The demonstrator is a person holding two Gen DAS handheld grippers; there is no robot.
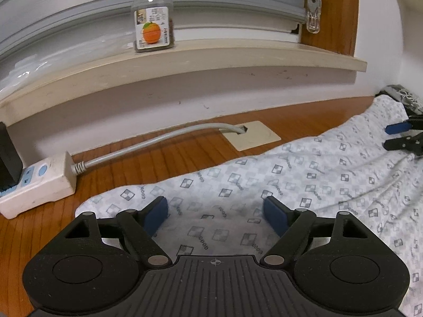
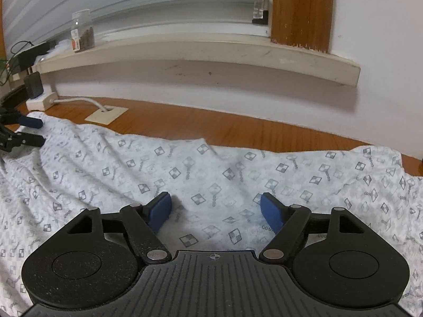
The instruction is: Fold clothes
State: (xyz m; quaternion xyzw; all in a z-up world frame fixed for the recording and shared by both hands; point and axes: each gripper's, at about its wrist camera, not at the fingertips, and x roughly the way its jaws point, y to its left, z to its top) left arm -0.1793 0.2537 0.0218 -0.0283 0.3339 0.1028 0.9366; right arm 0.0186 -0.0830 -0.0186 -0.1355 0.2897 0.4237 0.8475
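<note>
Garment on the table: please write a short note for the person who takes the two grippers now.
Left gripper: open over the garment, near its left edge, holding nothing.
Right gripper: open over the cloth further right, holding nothing.
The garment lies spread on the table, wrinkled, its far edge toward the wall.
Done: no fold visible.
Left: grip the cloth and fold it.

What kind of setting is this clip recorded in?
Probably a home room: a wooden desk against a window sill with blinds, a power strip, and a patterned garment spread out.
</note>
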